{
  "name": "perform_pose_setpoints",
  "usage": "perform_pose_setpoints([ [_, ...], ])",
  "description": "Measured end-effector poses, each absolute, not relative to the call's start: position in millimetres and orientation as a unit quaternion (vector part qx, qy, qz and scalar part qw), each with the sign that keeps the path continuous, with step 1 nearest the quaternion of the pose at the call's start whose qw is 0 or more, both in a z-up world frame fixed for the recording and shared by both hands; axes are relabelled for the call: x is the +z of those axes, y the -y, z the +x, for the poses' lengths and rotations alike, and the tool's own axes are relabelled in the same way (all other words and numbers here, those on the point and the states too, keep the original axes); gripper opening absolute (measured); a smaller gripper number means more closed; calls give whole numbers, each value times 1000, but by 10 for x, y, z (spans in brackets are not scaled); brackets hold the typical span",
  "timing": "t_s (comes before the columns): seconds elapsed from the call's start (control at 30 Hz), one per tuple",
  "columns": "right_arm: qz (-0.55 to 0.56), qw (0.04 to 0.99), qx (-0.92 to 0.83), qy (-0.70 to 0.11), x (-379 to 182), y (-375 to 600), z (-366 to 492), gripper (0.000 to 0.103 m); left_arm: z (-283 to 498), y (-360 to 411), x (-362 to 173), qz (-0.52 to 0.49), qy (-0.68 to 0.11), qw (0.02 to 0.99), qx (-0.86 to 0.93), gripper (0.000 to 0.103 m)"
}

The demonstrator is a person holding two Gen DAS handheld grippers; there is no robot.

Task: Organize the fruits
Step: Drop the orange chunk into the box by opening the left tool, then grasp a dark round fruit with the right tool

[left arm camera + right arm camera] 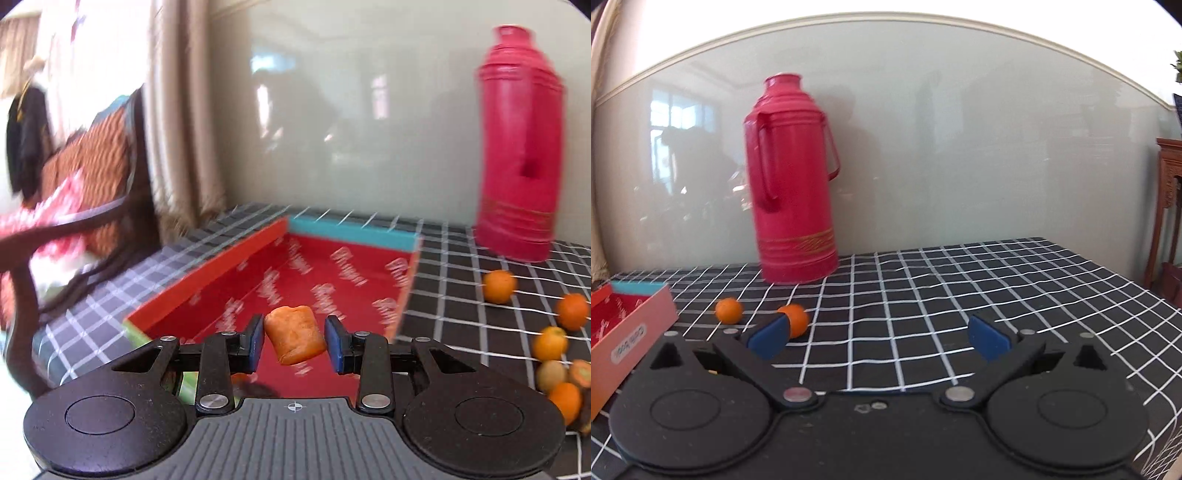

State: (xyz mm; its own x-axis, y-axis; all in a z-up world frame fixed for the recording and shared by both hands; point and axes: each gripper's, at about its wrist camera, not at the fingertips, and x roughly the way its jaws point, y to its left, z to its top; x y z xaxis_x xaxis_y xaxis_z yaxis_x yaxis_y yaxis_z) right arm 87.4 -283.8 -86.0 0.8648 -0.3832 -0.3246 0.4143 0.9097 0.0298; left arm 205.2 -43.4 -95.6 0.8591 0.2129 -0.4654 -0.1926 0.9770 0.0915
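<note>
The orange fruit piece (295, 338) sits low in the centre of my left wrist view, between the blue pads of the left gripper (294, 343), above the red floor of the open box (332, 273). I see a sliver of gap at each pad, so I cannot tell whether the fingers are pinching it or have just let go. It looks soft, light and lumpy, with a slightly slick skin; I judge it would bruise under a hard squeeze, so I'd take it across its broad flanks, gently.

The right gripper (879, 338) holds nothing, fingers spread wide over the checked tablecloth (960, 295).

At the right edge of the left view lie several small oranges (499, 286), with a brownish-green round fruit (551, 374) among them near the lower right. They look firm and likely to roll. The red thermos (792, 184) stands upper left of centre in the right view, tall and perhaps tippy, just behind two oranges. The box's near wall (628, 339) is the lip to clear.
</note>
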Motion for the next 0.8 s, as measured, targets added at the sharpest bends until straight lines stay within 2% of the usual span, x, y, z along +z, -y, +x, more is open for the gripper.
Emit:
perform_pose_setpoints([
  [0.1,42,966,-193,-168,-884,2773,922,97,2090,329,-981,5,-260,959,116,36],
  [0.13,41,967,-187,-171,-890,2753,943,97,2075,290,-968,0,-260,959,115,44],
  [0.17,41,967,-179,-175,-899,2734,962,97,2069,267,-956,-5,-260,959,115,56],
  [0.2,43,968,-168,-180,-910,2718,981,97,2054,252,-937,-8,-254,960,117,83],
  [0.23,45,969,-157,-187,-923,2702,1002,96,2017,244,-901,-8,-241,963,124,97],
  [0.3,49,969,-136,-203,-958,2669,1051,90,1908,230,-851,1,-204,969,138,100],
  [0.37,50,966,-119,-224,-1003,2634,1116,75,1853,210,-806,7,-181,973,139,101],
  [0.43,52,963,-104,-241,-1049,2596,1174,68,1823,153,-779,4,-175,975,138,102],
  [0.6,59,959,-85,-264,-1125,2514,1289,67,1762,-91,-740,-15,-170,973,158,103],
  [0.73,66,954,-68,-284,-1197,2458,1372,50,1733,-308,-730,-31,-168,970,176,103],
  [0.8,81,951,-61,-292,-1226,2463,1398,48,1727,-395,-737,-38,-170,968,182,103],
])
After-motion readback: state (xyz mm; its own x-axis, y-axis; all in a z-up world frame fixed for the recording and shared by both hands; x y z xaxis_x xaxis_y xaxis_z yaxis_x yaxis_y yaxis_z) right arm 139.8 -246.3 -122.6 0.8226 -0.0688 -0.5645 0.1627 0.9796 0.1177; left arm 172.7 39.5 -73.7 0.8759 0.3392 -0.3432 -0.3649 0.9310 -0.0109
